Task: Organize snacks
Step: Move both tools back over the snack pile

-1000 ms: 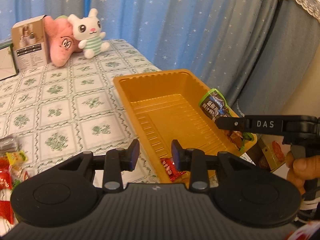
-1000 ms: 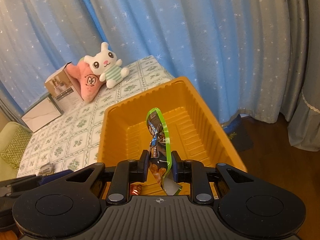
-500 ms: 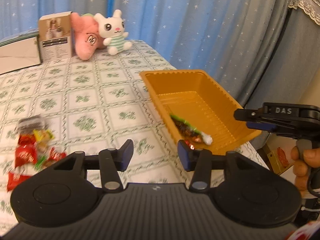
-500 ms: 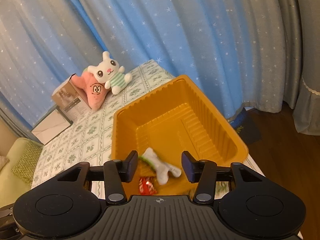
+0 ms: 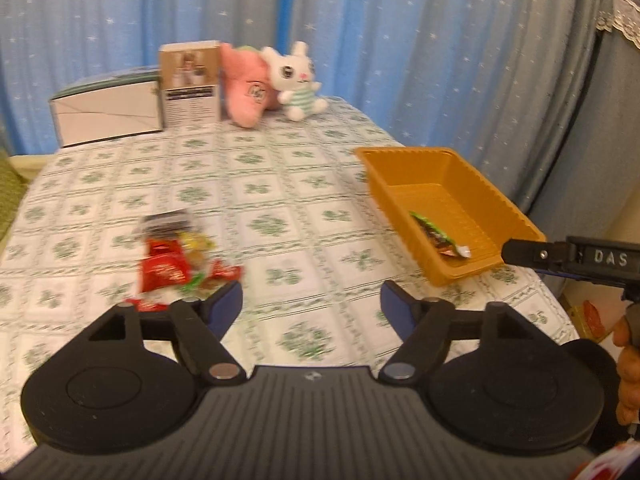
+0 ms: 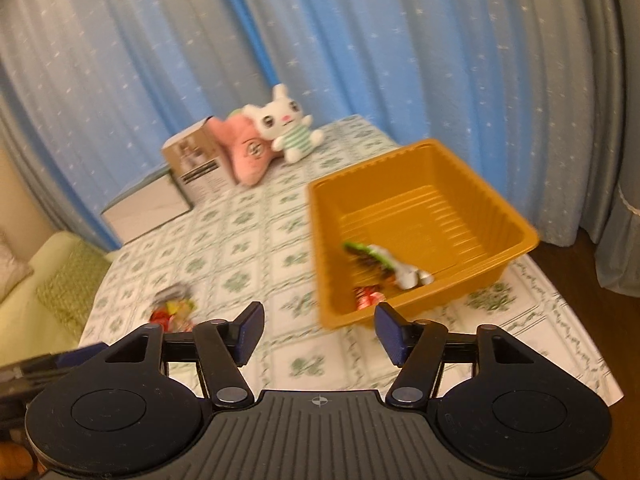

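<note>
An orange plastic tray (image 5: 516, 216) (image 6: 496, 204) stands at the table's right edge. A green-edged snack packet (image 5: 436, 236) (image 6: 376, 260) lies inside it, beside a small red candy (image 6: 366, 296). A pile of red and yellow snack packets (image 5: 172, 264) (image 6: 172, 308) lies on the cloth to the left. My left gripper (image 5: 311, 304) hovers over the cloth between pile and tray, jaws opening with nothing between them. My right gripper (image 6: 318, 330) is back from the tray's near wall, jaws opening and empty; one of its fingers (image 5: 528, 253) shows at the right of the left wrist view.
A green-patterned tablecloth (image 5: 280, 184) covers the table. At the far end stand a white box (image 5: 108, 112), a brown carton (image 5: 190, 84), a pink plush (image 5: 244, 88) and a white bunny plush (image 5: 296, 80). Blue starred curtains hang behind. A green sofa (image 6: 48, 280) sits left.
The right gripper let go of the green-edged packet, which fell into the tray. Both grippers opened and drew back from the tray; the left view swung toward the snack pile.
</note>
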`<state>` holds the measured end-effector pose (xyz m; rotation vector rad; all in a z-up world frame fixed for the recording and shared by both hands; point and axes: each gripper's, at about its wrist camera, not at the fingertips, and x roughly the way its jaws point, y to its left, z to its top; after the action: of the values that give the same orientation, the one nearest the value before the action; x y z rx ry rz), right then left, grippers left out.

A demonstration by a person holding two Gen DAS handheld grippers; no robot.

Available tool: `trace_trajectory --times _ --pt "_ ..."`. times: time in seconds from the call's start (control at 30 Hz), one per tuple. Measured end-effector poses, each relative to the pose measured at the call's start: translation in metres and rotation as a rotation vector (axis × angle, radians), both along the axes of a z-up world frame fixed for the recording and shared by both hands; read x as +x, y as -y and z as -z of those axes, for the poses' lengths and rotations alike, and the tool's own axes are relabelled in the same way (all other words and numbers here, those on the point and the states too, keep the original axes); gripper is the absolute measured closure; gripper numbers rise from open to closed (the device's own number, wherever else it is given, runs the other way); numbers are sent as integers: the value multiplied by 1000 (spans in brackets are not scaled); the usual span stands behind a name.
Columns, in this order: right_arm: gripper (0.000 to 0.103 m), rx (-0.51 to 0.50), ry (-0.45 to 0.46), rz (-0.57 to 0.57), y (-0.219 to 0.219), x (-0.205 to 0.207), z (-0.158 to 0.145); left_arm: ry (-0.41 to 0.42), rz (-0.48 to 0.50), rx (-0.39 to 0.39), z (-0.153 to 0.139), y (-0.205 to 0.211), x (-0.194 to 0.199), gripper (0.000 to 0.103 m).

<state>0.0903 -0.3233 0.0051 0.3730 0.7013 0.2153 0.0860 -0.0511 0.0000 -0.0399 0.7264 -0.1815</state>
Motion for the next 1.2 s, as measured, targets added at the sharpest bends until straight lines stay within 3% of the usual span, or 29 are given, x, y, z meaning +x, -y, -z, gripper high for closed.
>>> trace_trajectory --times 0.27,0.67,1.2 --pt "32 -59 6 -109 -50 -10 1 -13 -105 18 2 -47 -22 21" --pt "30 -98 -12 -166 -79 -13 12 -66 -206 2 19 -89 -33 21" --pt "30 -126 -16 -203 -99 3 25 -71 -221 -16 39 -107 -10 21"
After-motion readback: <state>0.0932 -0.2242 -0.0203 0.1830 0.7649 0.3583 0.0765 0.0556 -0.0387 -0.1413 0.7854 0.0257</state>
